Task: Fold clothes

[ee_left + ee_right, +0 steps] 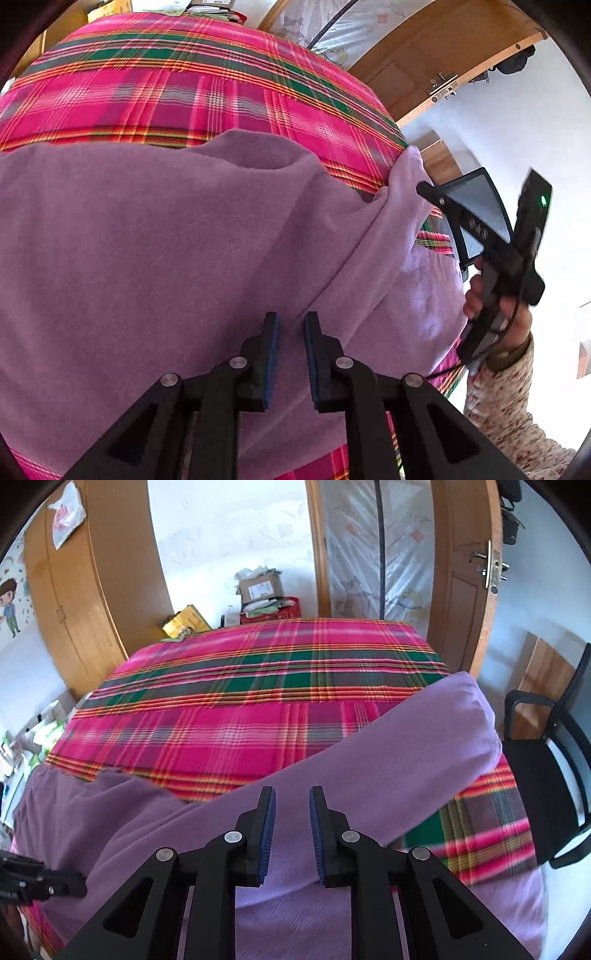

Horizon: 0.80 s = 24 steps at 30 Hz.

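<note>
A bed [258,716] covered with a pink, green and orange plaid sheet fills most of both views. Across its near edge lies a purple fleece garment [155,236], its body spread flat along that edge. One sleeve [424,731] runs up toward the bed's right edge, where its end hangs off the side. A black chair [546,775] stands just beside that right edge. The left gripper [291,328] hovers over the garment's body near the near edge, its jaws parted by a narrow gap with nothing between them. The right gripper [291,808], held in a hand [495,314], has its jaws apart in its own view, empty, over the sleeve; from the left view its tips sit at the lifted sleeve end.
</note>
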Each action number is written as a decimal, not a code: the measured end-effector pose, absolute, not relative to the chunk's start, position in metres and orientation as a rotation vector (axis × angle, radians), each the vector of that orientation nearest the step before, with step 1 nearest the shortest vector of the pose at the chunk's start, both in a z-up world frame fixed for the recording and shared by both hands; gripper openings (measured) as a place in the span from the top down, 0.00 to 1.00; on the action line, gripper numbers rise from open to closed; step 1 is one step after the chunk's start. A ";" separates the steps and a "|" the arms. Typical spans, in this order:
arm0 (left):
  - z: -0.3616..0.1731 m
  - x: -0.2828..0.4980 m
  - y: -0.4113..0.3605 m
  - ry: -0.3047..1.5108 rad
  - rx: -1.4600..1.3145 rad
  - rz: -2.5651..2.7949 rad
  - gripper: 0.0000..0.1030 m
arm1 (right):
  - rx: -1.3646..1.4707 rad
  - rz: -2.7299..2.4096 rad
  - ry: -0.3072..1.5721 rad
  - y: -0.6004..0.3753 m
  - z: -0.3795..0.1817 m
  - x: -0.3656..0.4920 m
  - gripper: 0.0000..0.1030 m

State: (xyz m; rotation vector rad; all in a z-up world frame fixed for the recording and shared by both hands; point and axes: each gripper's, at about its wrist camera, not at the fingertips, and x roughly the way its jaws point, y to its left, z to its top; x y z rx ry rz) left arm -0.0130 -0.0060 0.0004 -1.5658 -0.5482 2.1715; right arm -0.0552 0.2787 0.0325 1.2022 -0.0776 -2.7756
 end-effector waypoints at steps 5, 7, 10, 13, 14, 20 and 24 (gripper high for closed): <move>0.000 -0.014 -0.005 -0.533 -1.566 2.176 0.86 | 1.318 -2.760 -0.173 0.288 0.031 -0.089 0.81; -0.001 -0.020 0.002 -0.534 -1.567 2.175 0.85 | 1.361 -2.760 -0.199 0.291 0.029 -0.101 0.81; 0.000 -0.020 0.002 -0.521 -1.568 2.173 0.85 | 1.409 -2.769 -0.228 0.295 0.025 -0.113 0.81; 0.001 -0.019 0.004 -0.491 -1.570 2.172 0.85 | 1.423 -2.771 -0.215 0.297 0.024 -0.115 0.81; 0.001 -0.020 0.004 -0.490 -1.571 2.168 0.85 | 1.410 -2.761 -0.173 0.297 0.025 -0.114 0.81; 0.000 -0.023 0.004 -0.488 -1.572 2.146 0.85 | 1.259 -2.661 0.213 0.301 0.043 -0.100 0.81; -0.001 -0.024 0.001 -0.512 -1.571 2.139 0.85 | 1.382 -2.638 0.123 0.324 0.040 -0.114 0.79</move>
